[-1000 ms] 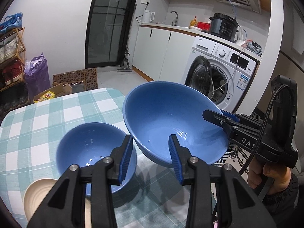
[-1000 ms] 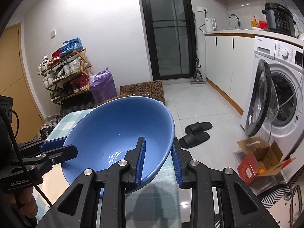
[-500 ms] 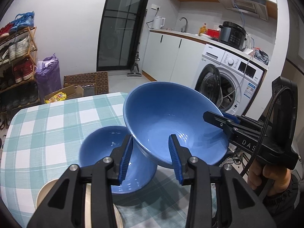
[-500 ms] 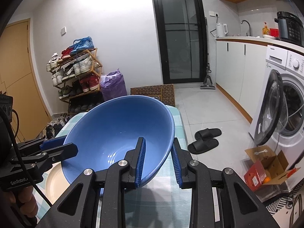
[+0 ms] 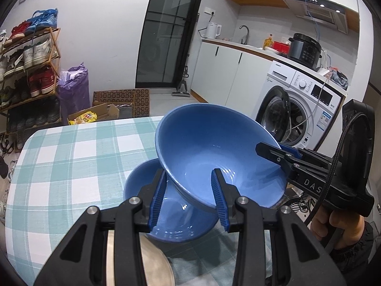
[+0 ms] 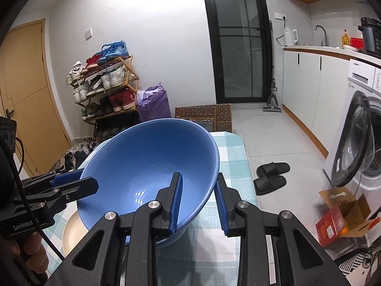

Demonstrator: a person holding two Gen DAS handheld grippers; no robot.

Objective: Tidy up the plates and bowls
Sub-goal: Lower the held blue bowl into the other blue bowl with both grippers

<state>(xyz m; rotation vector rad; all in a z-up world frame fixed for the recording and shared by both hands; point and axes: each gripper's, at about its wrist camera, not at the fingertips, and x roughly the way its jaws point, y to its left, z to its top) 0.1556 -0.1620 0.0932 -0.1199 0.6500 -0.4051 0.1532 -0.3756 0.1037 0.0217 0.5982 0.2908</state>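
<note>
Above the table's [image 5: 71, 157] near right corner, both grippers, left [image 5: 188, 197] and right [image 6: 197, 202], pinch the tilted big bowl [image 5: 214, 157] over the small bowl [image 5: 171, 219]; uneven lowering could clash rims.

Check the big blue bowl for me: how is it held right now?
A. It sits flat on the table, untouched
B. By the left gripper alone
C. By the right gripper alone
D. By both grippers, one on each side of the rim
D: the left gripper and right gripper each clamp the rim of the large blue bowl, which hangs tilted over the smaller blue bowl.
</note>
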